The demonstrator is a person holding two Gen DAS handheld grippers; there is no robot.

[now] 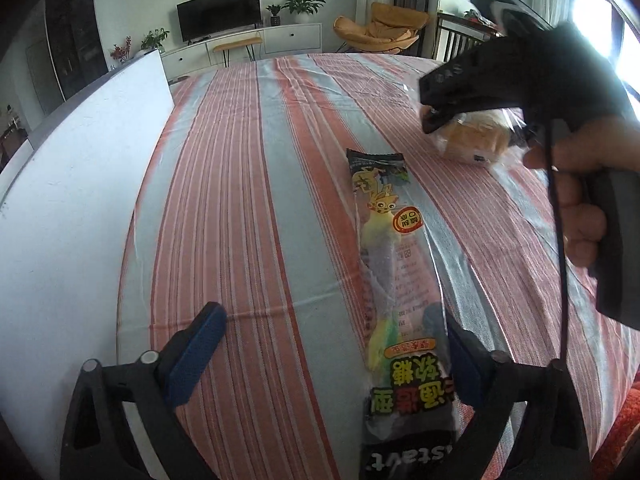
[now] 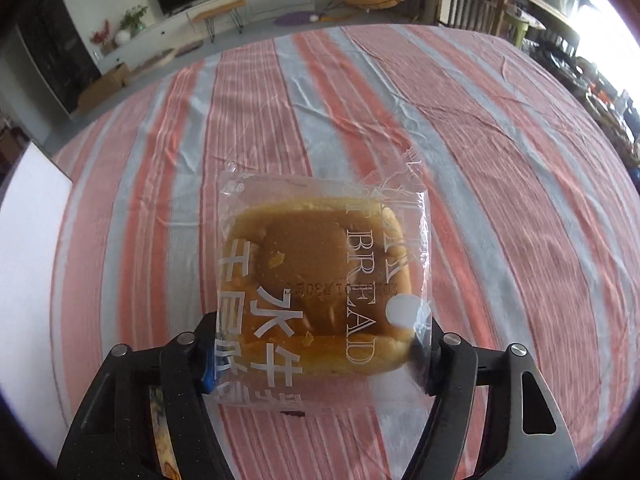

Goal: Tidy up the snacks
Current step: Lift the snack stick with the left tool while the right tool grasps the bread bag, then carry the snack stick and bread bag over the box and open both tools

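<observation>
Clear-wrapped bread point(image 2: 316, 280) between right hand-held gripper point(image 2: 316, 360) pads (both touching).

bread bun in clear printed wrapper point(image 2: 320, 280): flat on striped cloth | long candy packet, dark ends point(image 1: 390, 264): flat, lengthwise, near bun

Two snack packs lie on the striped cloth: one long candy pack point(image 1: 394, 280) at lower centre, one wrapped bread bun point(image 2: 320, 288) at centre. One white board point(image 1: 72, 184) stands at left.
</observation>
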